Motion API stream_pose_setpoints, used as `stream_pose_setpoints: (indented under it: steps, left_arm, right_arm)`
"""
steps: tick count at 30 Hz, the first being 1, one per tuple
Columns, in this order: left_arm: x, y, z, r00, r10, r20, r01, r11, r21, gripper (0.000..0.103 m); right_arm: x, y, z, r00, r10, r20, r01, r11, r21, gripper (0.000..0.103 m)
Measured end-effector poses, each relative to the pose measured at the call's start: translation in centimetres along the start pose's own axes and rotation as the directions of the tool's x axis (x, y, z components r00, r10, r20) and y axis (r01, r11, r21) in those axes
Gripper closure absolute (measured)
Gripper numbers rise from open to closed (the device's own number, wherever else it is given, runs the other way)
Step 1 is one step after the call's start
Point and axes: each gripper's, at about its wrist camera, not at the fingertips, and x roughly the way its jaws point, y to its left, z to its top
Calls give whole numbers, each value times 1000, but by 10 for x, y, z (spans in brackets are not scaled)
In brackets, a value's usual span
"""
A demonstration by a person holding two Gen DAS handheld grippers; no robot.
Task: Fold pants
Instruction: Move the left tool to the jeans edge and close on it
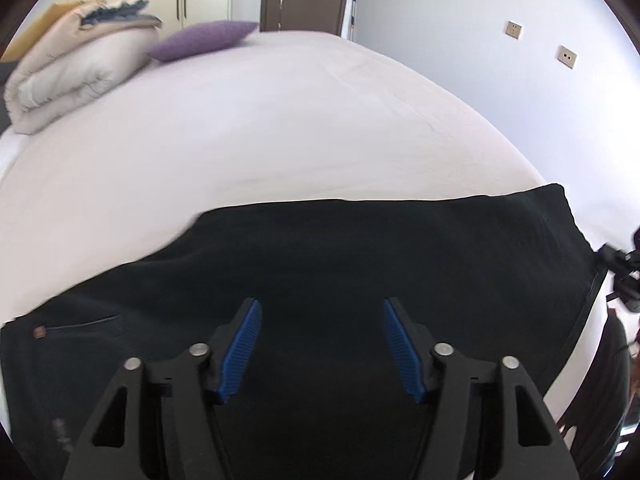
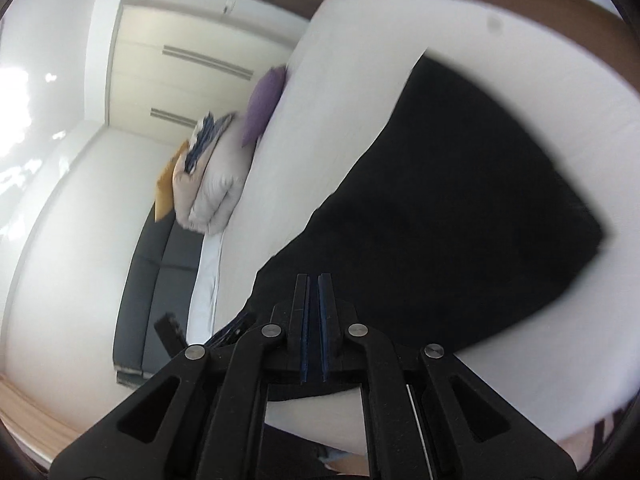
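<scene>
From the left wrist view, the black fabric pants (image 1: 360, 264) lie spread flat on the near part of the white-sheeted bed (image 1: 280, 120), their far edge running straight across it and a small round button with a pocket seam showing at their left end. The left gripper (image 1: 322, 350) hangs over the middle of the pants with its blue ribbed fingers (image 1: 242, 354) standing fairly wide and nothing between them, probably so that it can come down on the cloth for the next fold. Far beyond the pants, at the head of the bed, sit a purple cushion (image 1: 202, 40) and a rolled cream duvet (image 1: 72, 80), well clear of the work. At the right end of the pants a dark part of the other tool (image 1: 618, 268) shows at the frame's edge. From the right wrist view, tilted hard to one side, the pants (image 2: 460, 208) fill the bed (image 2: 360, 60) ahead, blurred at their edges. The right gripper (image 2: 314, 328) has its fingers drawn almost together, only a thin slit between the pads, and no cloth is visibly pinched there; it sits near the pants' near edge. The flat, even lie suggests a fold already made, with more folding likely to come.
</scene>
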Motion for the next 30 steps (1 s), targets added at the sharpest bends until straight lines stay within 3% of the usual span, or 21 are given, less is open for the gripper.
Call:
stream_pose_setpoints:
  steps: [2,6,9,10,13,16,17,18,20,23,26,28,30]
  left_arm:
    - [22,-6,5,999,-17,-39,17,1000,-5,54]
    - [40,-10,4,999,4,-47,-3,999,33,54]
    - [41,-1,3,999,0,-37,2,999,45,59]
    - [40,0,0,999,-6,-32,8,999,47,59]
    - [39,5,-5,999,-38,-12,38,999,19,60]
    - [38,9,-6,999,-47,13,47,999,-1,64]
    - [37,11,-8,998,-55,23,56,998,-8,64]
    - [37,12,-8,998,-61,29,62,998,-17,65]
    - [35,16,-8,997,-61,40,63,997,-44,74]
    - [30,29,-10,998,-48,35,51,994,-98,85]
    - [20,28,2,996,-69,53,76,986,-148,87]
    - [16,10,14,990,-113,80,121,986,-111,87]
    - [26,-13,19,996,-78,47,78,997,8,84]
  right_arm:
    - [59,10,5,996,-10,-94,13,999,29,100]
    - [138,3,9,983,-13,-184,31,995,99,100]
    - [164,-30,35,989,-29,-144,56,980,190,103]
    - [157,-41,43,994,18,-107,9,970,243,103]
    - [135,-60,85,999,-25,31,17,969,246,103]
    - [92,-89,109,985,-22,171,-33,949,312,103]
    - [85,-96,115,981,13,196,-80,938,338,103]
    - [84,-97,117,981,17,195,-86,932,353,103]
    - [84,-89,121,978,-64,201,-4,947,322,103]
    - [91,-85,125,971,-110,212,42,954,298,103]
    - [101,-79,127,968,-152,202,97,961,259,103]
    - [107,-71,124,961,-185,204,137,964,228,103]
    - [114,-67,127,959,-195,204,147,963,227,103]
